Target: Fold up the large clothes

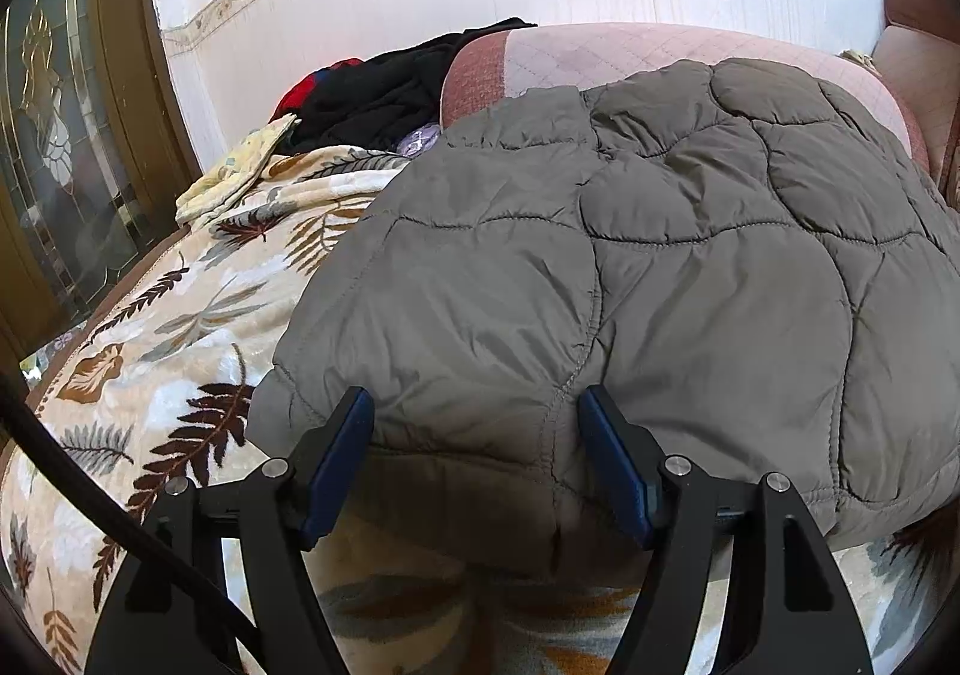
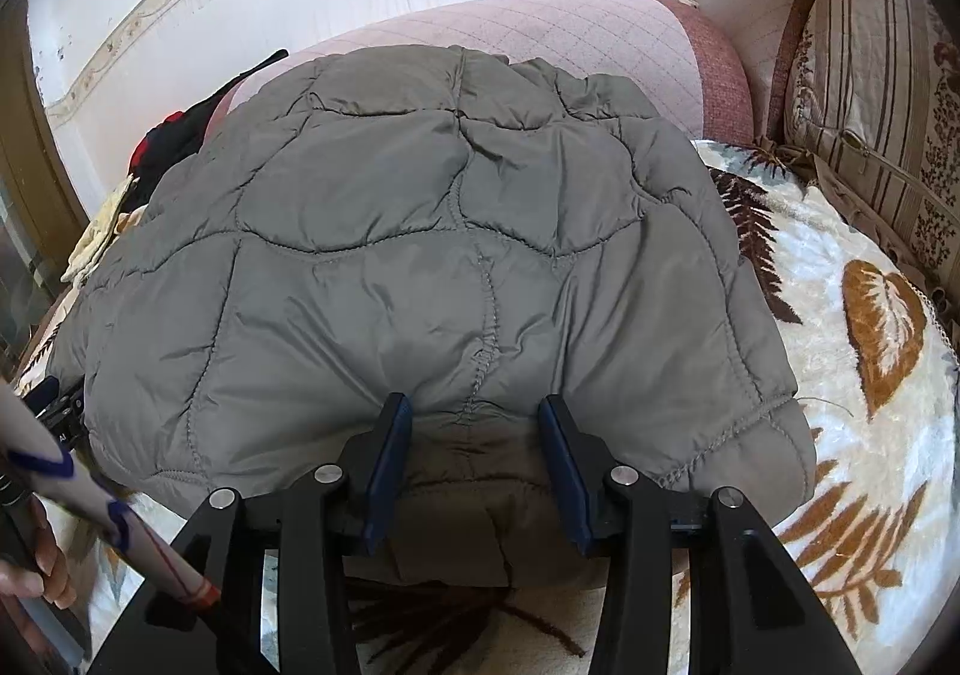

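A grey quilted jacket (image 1: 690,255) lies folded on a leaf-patterned blanket (image 1: 180,327); it also fills the right wrist view (image 2: 420,255). My left gripper (image 1: 477,405) is open, its blue-padded fingers apart at the jacket's near left edge, the fabric bulging between them. My right gripper (image 2: 474,414) is open too, fingers either side of a stitched seam at the jacket's near right edge. The left gripper's tip shows at the far left of the right wrist view (image 2: 57,405).
A black and red clothes pile (image 1: 384,93) lies at the back left by a white wall. A pink quilted cushion (image 2: 540,33) sits behind the jacket. A striped pillow (image 2: 870,105) stands at the right. A glass-panelled door (image 1: 60,135) is at the left.
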The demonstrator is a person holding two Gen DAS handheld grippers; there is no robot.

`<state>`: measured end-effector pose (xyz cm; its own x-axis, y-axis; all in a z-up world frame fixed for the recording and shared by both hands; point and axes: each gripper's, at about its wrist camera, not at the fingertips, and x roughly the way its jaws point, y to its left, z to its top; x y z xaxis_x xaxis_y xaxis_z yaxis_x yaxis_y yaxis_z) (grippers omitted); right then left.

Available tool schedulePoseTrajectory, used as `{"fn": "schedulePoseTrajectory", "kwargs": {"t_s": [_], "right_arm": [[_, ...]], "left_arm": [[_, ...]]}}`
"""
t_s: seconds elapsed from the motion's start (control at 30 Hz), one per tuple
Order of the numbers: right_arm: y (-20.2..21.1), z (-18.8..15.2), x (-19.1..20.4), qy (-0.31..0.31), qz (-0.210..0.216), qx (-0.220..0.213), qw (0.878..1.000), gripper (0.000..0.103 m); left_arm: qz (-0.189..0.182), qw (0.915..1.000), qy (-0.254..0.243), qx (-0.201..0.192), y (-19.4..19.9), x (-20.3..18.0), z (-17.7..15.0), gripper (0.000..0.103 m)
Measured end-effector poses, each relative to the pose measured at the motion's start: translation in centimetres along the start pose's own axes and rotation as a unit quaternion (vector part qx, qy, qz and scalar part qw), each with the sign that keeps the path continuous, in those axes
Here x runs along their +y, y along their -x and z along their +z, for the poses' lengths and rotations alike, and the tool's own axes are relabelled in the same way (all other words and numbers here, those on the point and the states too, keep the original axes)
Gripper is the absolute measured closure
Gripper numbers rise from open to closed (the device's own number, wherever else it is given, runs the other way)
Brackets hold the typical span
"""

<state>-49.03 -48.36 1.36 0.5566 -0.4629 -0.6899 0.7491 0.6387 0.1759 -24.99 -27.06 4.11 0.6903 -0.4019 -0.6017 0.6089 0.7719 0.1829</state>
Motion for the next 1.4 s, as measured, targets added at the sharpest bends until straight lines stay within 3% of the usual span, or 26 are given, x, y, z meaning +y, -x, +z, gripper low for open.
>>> {"fn": "schedulePoseTrajectory", "kwargs": {"t_s": [0.53,0.77,1.0,1.23,1.33,1.4], "right_arm": [[0.8,0.2,0.0,-0.014,0.004,-0.006,1.000,0.054],[3.4,0.7,1.1,-0.008,0.013,-0.070,0.997,0.054],[1.5,0.2,1.3,0.000,0.023,-0.026,0.999,0.054],[3.2,0.7,0.6,-0.020,0.031,-0.055,0.998,0.054],[4.3,1.0,-0.6,-0.038,0.009,-0.085,0.996,0.052],[4.6,1.3,-2.1,-0.068,-0.012,-0.091,0.993,0.041]], "left_arm": [[0.000,1.0000,-0.002,-0.001,0.0,-0.1,0.0,0.032],[0.000,1.0000,-0.001,-0.001,0.0,-0.2,0.0,0.032],[-0.001,1.0000,-0.001,-0.001,0.0,-0.1,0.0,0.032],[-0.007,1.0000,0.006,0.002,0.1,0.0,0.3,0.032],[-0.031,0.9988,0.036,0.012,0.4,1.1,0.8,0.032],[-0.055,0.9954,0.076,0.020,0.7,2.8,1.2,0.032]]}}
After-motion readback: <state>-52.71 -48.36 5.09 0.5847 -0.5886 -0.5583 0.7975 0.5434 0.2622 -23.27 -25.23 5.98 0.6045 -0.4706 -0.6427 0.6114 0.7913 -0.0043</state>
